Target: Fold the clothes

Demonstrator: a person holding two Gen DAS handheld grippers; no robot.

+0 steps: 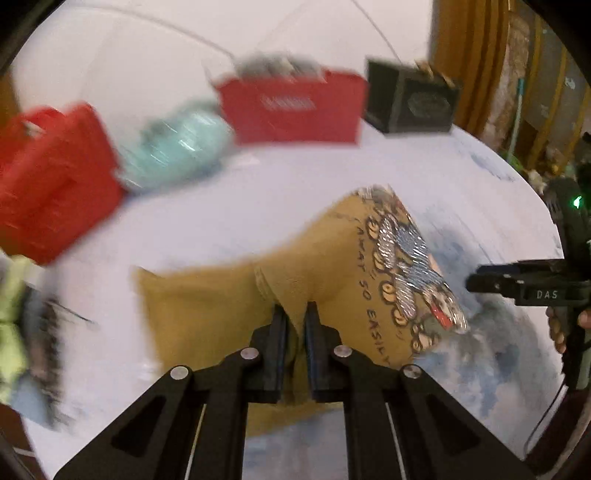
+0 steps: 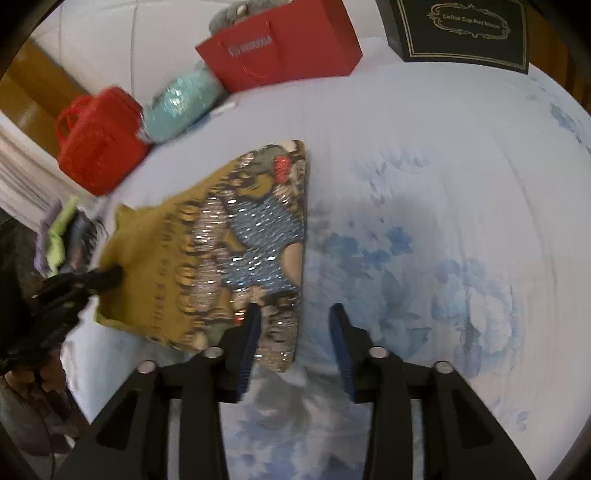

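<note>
A mustard-yellow shirt (image 1: 229,306) with a sequinned cartoon print lies partly folded on the white and blue flowered bedsheet (image 1: 280,206). My left gripper (image 1: 295,314) is shut on a pinch of the shirt's cloth near its edge and lifts it slightly. In the right wrist view the shirt (image 2: 221,251) lies left of centre, with the left gripper (image 2: 103,277) at its left edge. My right gripper (image 2: 295,314) is open and empty above the shirt's right folded edge; its left finger (image 2: 251,332) overlaps the print. It also shows in the left wrist view (image 1: 480,282).
Along the far side stand a red paper bag (image 2: 280,44), a black gift box (image 2: 461,33), a teal bundle (image 2: 181,107) and a red handbag (image 2: 99,144). A pile of green and purple clothes (image 2: 62,236) lies at the left. The bedsheet (image 2: 443,221) stretches to the right.
</note>
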